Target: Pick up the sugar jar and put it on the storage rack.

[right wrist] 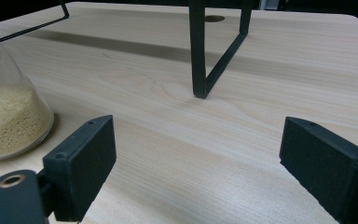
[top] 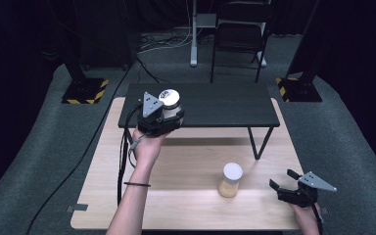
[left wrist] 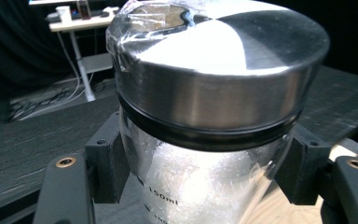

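A glass jar [top: 171, 105] with a shiny metal lid and white crystals inside is held in my left gripper [top: 165, 117], which is shut on its body just below the lid. It hangs at the front left edge of the black shelf [top: 215, 105]. In the left gripper view the jar [left wrist: 205, 154] sits between both pads [left wrist: 108, 158], with a "150ml" mark on its glass. A second jar [top: 230, 180] with a white lid and yellow grains stands on the wooden table [top: 186, 196]. My right gripper [top: 285, 182] rests open near the table's front right; the grain jar [right wrist: 9, 116] stands off to its left.
The black shelf stands on thin metal legs [right wrist: 205, 51] over the back half of the table. A folding chair [top: 240, 34] and stands with striped bases [top: 85, 90] are on the carpet behind. A cable [top: 125, 161] trails from the left gripper.
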Motion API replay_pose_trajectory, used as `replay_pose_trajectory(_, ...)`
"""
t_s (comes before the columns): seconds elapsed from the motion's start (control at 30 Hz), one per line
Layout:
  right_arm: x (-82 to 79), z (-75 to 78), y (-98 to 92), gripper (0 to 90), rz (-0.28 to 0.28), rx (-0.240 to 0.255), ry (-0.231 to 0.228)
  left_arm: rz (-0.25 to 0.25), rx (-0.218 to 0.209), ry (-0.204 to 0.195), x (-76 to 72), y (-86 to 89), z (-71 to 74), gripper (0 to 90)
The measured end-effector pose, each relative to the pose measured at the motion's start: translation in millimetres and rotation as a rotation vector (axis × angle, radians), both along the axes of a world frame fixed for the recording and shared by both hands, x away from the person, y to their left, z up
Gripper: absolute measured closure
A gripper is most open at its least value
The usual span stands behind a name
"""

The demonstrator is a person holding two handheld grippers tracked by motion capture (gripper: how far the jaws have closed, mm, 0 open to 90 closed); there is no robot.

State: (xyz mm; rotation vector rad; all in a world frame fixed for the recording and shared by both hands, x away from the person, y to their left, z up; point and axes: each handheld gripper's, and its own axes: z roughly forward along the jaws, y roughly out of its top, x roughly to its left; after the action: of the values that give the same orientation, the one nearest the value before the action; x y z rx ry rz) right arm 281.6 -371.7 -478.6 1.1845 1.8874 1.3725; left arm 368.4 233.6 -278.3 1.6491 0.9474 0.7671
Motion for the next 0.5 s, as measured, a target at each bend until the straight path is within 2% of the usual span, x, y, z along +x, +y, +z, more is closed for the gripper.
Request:
replay_pose_trajectory(0.07,0.1,0.1,-0.1,9.4,0.001,0.0,0.001,0.017,0.022,0.009,4.9,-4.5,3.0,30.7)
replay_pose_trajectory(0.27,0.6,0.3,0.0,9.4,0.002,-0.002,0.002,0.05,0.05,0.032,17.1,-14.0,7.7,30.7)
replay_pose_trajectory(0.5,0.8,0.5,0.4,9.4,0.003,-0.004,0.002,0.064,0.033,0.05,23.1,-15.7,5.9,30.5)
